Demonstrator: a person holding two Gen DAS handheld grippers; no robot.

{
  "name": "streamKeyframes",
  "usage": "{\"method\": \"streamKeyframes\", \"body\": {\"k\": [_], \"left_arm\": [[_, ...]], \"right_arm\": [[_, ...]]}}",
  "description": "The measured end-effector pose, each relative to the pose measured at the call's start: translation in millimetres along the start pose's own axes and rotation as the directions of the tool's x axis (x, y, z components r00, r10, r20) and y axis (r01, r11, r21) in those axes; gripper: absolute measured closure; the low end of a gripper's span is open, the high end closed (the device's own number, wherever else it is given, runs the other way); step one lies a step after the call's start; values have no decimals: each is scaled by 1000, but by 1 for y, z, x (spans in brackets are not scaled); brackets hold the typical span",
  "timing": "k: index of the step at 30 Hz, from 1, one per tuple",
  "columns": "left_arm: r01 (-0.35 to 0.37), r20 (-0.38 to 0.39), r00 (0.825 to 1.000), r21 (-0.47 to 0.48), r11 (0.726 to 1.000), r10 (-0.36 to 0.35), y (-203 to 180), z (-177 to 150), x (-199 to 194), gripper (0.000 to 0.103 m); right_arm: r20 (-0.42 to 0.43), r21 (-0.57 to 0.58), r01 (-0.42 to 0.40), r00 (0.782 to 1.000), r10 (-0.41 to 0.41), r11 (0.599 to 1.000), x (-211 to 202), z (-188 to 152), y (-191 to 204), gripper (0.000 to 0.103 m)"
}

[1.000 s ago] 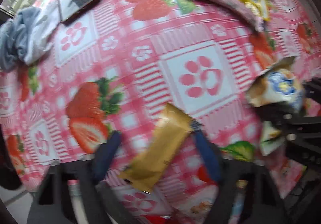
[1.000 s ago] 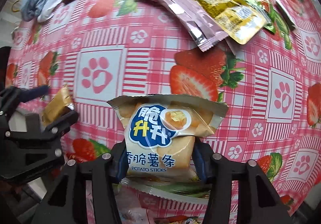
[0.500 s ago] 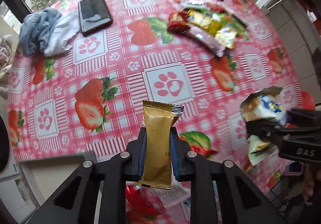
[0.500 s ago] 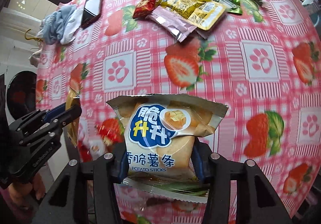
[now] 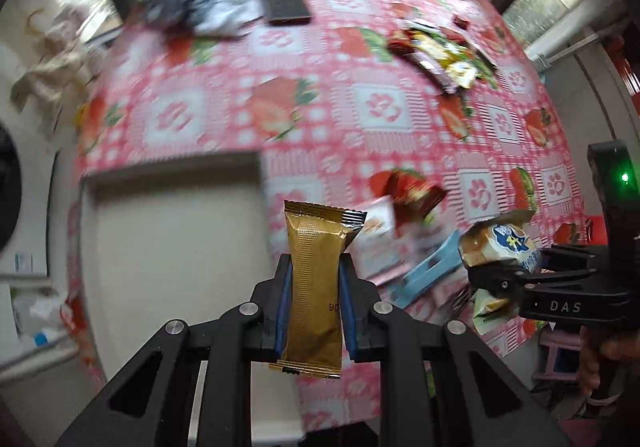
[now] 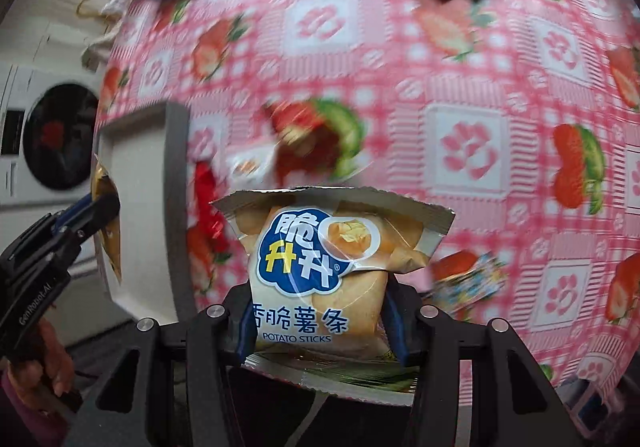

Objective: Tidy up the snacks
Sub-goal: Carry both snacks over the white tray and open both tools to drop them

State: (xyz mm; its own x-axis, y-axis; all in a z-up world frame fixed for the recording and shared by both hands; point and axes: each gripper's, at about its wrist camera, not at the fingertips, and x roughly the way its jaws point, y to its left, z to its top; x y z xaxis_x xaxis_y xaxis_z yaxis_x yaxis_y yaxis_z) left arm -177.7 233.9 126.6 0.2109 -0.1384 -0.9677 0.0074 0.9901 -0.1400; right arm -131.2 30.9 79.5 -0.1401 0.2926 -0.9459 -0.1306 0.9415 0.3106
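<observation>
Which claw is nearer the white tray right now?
Left. The left claw, shut on the gold bar, hangs at the white tray's right edge; the right claw, holding the potato sticks bag, is off further right.

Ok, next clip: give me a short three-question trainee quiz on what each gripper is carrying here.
1. True or false: the left gripper is clamped on a gold wrapper.
2. The right gripper holds: A) a phone B) a potato sticks bag C) a cloth
3. Fill in: the white tray sits on a tablecloth printed with paw prints and ____.

Key: 1 true; 2 B; 3 strawberries
</observation>
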Motion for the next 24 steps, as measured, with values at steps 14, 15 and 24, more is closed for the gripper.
{"method": "streamKeyframes", "body": {"k": [14, 15, 24], "left_arm": [[-105, -85, 992, -175, 979, 92, 103, -92, -5, 79], [-109, -90, 991, -186, 976, 94, 108, -97, -5, 79], [-129, -123, 987, -207, 970, 105, 129, -117, 5, 79]], "right_arm": [[-121, -334, -27, 993, -14, 942, 50, -21, 142, 51], [-126, -350, -29, 992, -16, 936, 52, -23, 149, 51], [-157, -440, -41, 987, -32, 897, 81, -26, 204, 51]]}}
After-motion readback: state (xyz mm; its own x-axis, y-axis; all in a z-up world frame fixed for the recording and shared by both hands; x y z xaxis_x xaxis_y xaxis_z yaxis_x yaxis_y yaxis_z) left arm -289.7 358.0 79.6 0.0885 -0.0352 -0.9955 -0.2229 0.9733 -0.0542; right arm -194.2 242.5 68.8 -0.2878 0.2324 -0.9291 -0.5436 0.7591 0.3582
